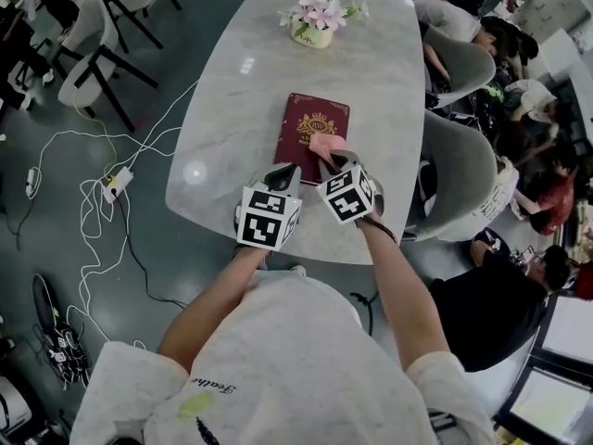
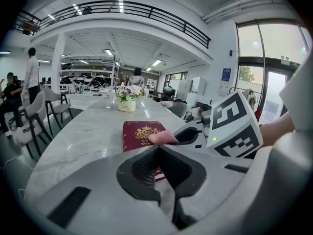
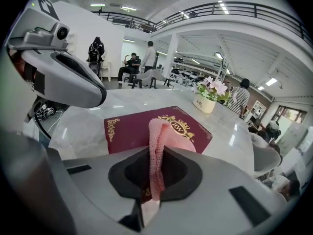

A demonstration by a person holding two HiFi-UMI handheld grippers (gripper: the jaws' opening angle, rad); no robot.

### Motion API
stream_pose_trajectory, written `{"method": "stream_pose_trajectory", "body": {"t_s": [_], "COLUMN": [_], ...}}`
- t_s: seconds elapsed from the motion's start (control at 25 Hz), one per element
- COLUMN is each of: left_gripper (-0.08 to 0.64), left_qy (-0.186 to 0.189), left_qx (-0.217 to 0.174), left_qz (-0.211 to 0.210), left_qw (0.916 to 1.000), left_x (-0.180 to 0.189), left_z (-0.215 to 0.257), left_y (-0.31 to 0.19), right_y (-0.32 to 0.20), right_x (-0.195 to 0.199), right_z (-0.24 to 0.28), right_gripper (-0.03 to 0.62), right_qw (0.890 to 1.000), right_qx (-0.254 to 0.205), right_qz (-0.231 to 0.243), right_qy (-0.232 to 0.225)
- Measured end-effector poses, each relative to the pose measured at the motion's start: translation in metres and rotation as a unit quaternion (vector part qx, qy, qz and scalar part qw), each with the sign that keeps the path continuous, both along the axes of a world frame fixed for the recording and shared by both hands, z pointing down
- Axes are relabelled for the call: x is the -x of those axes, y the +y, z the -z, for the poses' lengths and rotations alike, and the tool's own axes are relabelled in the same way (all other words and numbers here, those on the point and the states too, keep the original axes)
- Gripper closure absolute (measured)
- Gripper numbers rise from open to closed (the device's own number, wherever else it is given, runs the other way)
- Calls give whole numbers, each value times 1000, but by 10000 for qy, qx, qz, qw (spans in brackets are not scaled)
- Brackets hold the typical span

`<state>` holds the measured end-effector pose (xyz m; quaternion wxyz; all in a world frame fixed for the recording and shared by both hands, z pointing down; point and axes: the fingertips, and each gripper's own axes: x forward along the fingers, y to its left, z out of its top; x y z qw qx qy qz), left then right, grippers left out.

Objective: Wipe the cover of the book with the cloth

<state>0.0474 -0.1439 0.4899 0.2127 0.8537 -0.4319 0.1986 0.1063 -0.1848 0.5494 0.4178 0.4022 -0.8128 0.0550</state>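
Note:
A dark red book with gold print lies flat on the pale marble table; it shows too in the left gripper view, book, and the right gripper view, book. A pink cloth is pinched in my right gripper, which is shut on it, and drapes onto the book's near half, cloth, cloth. My left gripper hovers at the book's near left corner, shut, with nothing between its jaws.
A white pot of pink flowers stands beyond the book on the table. Grey chairs line the right side, with seated people behind them. Chairs and white cables are on the floor at left.

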Motion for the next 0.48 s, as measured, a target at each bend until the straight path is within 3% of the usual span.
{"method": "stream_pose_trajectory", "body": {"t_s": [0.48], "left_gripper": [553], "left_qy": [-22], "left_qx": [-19], "left_qz": [70], "left_qw": [10000], "left_x": [0], "left_z": [2], "left_y": [10], "right_y": [14], "right_x": [6], "right_z": [0], "right_gripper": [571], "right_qw": [9998], "right_qx": [45], "right_qz": [157], "right_qy": [-82]}}
